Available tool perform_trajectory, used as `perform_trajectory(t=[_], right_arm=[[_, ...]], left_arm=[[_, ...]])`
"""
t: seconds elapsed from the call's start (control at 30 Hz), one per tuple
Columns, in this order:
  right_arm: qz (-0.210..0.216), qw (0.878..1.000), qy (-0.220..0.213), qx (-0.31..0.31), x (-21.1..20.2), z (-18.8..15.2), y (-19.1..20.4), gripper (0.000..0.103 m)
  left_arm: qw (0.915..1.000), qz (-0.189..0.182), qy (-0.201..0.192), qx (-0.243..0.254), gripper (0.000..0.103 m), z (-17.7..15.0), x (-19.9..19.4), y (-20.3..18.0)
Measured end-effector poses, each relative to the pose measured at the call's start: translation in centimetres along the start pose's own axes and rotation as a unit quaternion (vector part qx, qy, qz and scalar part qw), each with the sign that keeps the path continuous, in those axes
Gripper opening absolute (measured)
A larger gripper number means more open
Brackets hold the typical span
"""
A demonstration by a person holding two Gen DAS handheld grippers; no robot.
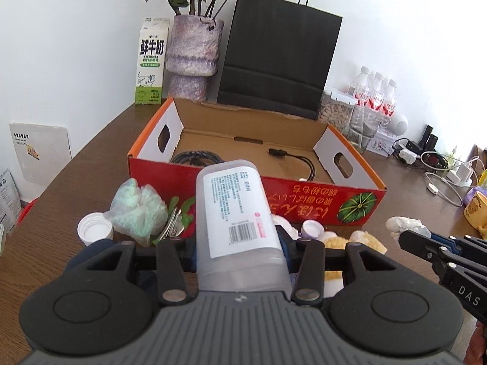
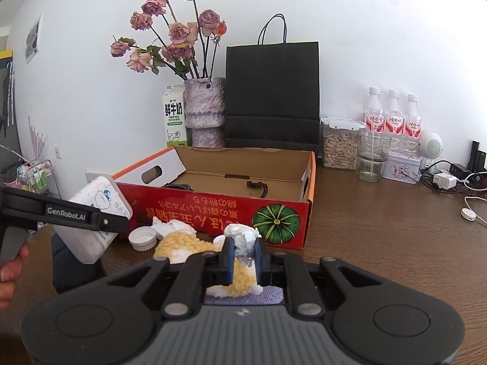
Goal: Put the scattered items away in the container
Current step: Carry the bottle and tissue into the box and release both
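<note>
- Cardboard box (image 1: 304, 194) ahead holds only cables (image 1: 299, 159).
- My left gripper (image 1: 240, 243) clamps a tub (image 1: 237, 213); my right gripper (image 2: 243, 257) pinches tissue (image 2: 242, 237).
- Caps (image 1: 94, 231), bag (image 1: 137, 210), sponge (image 2: 179, 243) remain outside.

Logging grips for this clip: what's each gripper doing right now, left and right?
Left gripper: shut on the translucent plastic box.
Right gripper: shut on the crumpled white tissue.

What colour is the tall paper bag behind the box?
Plain black, handles too; the paper bag shows best in the right wrist view.
</note>
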State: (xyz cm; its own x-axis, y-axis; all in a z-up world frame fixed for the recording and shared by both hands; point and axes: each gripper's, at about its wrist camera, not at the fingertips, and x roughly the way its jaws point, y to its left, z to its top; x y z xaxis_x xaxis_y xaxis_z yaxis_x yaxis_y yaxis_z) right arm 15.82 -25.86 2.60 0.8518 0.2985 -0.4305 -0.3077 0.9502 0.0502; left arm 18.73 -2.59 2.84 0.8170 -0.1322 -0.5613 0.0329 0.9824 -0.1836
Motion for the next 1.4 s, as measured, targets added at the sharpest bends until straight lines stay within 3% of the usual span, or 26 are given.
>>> perform_trajectory(t=[0.23, 0.5, 0.67, 0.8, 1.0, 1.1, 1.13, 1.17, 1.2, 1.23, 1.27, 1.33, 1.4], right_arm=[[0.010, 0.999, -0.040, 0.000, 1.6, 3.6, 1.2, 0.012], [0.002, 0.996, -0.082, 0.033, 6.7, 8.4, 0.8, 0.012], [-0.016, 0.995, -0.066, 0.067, 12.0, 8.4, -0.2, 0.012], [-0.021, 0.998, -0.034, 0.053, 14.4, 7.0, -0.3, 0.012], [-0.022, 0.999, -0.023, 0.035, 15.1, 6.3, 0.3, 0.012], [-0.028, 0.999, -0.022, 0.032, 15.0, 6.1, 0.4, 0.017], [-0.031, 0.999, -0.023, 0.031, 14.9, 6.1, 0.5, 0.018], [-0.034, 0.999, -0.026, 0.030, 14.8, 6.1, 0.5, 0.026], [-0.034, 0.999, -0.026, 0.030, 14.7, 6.2, 0.5, 0.054], [-0.035, 0.999, -0.025, 0.031, 14.6, 6.2, 0.5, 0.072], [-0.040, 0.998, -0.026, 0.030, 14.5, 6.1, 0.6, 0.094], [-0.066, 0.997, -0.036, 0.022, 14.2, 6.1, 0.8, 0.094], [-0.066, 0.997, -0.038, 0.018, 14.0, 6.1, 1.0, 0.103]], left_arm=[[0.9983, -0.007, -0.057, -0.003, 0.046, 2.7, 0.2, -0.7], [0.9924, 0.030, -0.119, -0.005, 0.046, 6.7, 4.2, -0.9], [0.9914, 0.065, -0.113, -0.002, 0.046, 7.4, 8.5, -0.3], [0.9945, 0.068, -0.079, 0.003, 0.046, 6.9, 10.9, 0.4], [0.9949, 0.071, -0.069, 0.018, 0.046, 6.2, 11.5, 0.3], [0.9951, 0.073, -0.063, 0.021, 0.047, 6.1, 11.6, 0.2], [0.9945, 0.079, -0.065, 0.019, 0.054, 6.0, 11.6, 0.2], [0.9934, 0.090, -0.070, 0.016, 0.074, 6.0, 11.6, 0.3], [0.9921, 0.098, -0.077, 0.011, 0.086, 6.0, 11.4, 0.4], [0.9902, 0.109, -0.087, 0.006, 0.103, 5.9, 11.2, 0.5], [0.9874, 0.118, -0.105, -0.001, 0.103, 5.9, 10.8, 0.7], [0.9851, 0.115, -0.128, -0.004, 0.103, 5.8, 10.2, 0.8], [0.9844, 0.116, -0.133, -0.002, 0.103, 5.9, 10.0, 0.7]])
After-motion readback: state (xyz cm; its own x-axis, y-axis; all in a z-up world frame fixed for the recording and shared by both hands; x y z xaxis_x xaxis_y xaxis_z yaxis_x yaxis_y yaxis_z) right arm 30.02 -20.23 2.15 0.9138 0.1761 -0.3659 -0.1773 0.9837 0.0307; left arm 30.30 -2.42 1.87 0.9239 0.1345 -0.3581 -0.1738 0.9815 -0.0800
